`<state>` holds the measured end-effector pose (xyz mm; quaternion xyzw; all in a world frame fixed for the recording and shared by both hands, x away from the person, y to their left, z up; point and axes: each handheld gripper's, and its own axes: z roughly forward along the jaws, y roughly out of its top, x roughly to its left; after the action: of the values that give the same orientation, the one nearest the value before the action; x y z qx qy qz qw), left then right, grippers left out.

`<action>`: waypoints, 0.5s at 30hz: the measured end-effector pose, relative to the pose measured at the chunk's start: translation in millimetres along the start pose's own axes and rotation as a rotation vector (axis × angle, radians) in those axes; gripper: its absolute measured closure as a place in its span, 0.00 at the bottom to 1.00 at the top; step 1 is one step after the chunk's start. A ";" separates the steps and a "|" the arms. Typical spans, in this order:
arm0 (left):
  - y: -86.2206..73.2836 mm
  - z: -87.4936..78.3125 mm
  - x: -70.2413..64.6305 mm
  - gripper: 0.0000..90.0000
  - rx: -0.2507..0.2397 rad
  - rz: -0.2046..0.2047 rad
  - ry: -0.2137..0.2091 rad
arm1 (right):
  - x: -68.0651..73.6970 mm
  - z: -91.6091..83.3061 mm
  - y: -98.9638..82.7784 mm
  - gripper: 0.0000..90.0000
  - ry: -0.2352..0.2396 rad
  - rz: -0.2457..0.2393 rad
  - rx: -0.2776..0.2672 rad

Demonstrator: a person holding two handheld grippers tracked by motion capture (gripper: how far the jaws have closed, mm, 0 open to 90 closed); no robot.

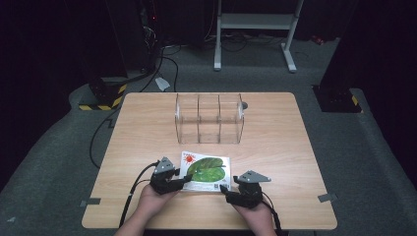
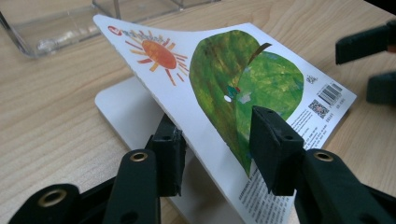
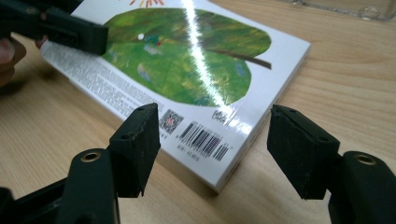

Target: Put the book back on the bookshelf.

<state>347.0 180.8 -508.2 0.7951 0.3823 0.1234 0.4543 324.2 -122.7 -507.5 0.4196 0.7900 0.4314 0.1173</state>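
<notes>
1. Left gripper (image 1: 184, 181): jaws straddle the lifted back cover (image 2: 224, 84) of the picture book (image 1: 206, 173), one pad under the sheet, one on its printed face; whether they pinch it yet cannot be told.
2. Right gripper (image 1: 223, 188): jaws released, parted either side of the book's near barcode corner (image 3: 205, 140), touching nothing.
3. Book: lies flat on the wooden table (image 1: 275, 162), between both grippers; its long axis runs from one gripper to the other. The left is nearer, already at the cover edge.
4. Clear three-bay organiser (image 1: 210, 118): well beyond the book, empty.
</notes>
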 end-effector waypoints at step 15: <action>-0.4 -14.2 -13.2 0.70 -0.065 0.088 0.025 | -5.5 9.0 5.7 0.40 -0.030 -0.010 -0.086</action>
<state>330.2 180.3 -498.6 0.7945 0.3483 0.1655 0.4691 335.8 -120.1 -509.4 0.4168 0.7708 0.4582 0.1490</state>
